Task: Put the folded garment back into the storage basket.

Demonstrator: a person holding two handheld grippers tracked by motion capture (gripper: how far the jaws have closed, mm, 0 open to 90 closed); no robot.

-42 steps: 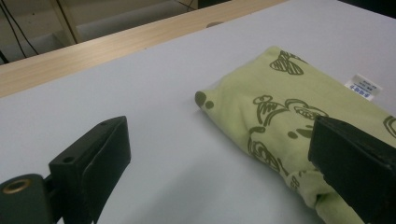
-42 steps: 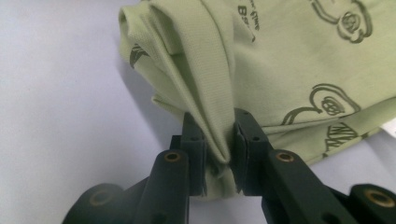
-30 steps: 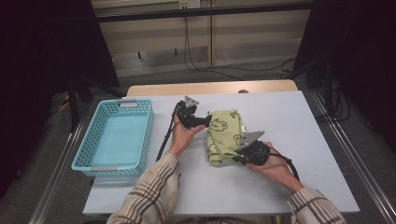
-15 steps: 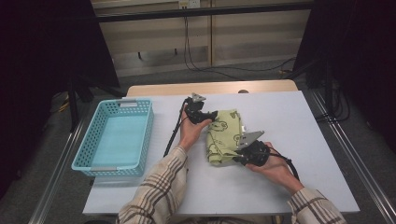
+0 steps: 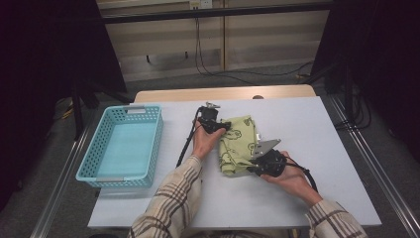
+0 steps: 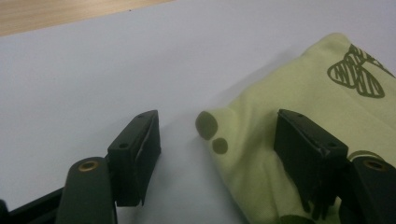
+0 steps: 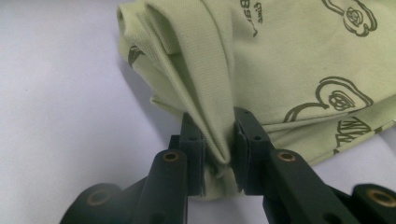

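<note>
Since the earlier frame the left gripper (image 5: 221,127) has slid from the table beside the folded green cloth (image 5: 241,144) to its far left corner, jaws just closing yet still apart, one on bare white table (image 5: 297,198), one over the fabric, a corner between them unpinched; the right gripper (image 7: 218,154) is clamped on the cloth's near folded edge; the cloth lies mid-table; a light blue basket (image 5: 99,171) sits well apart at left.
</note>
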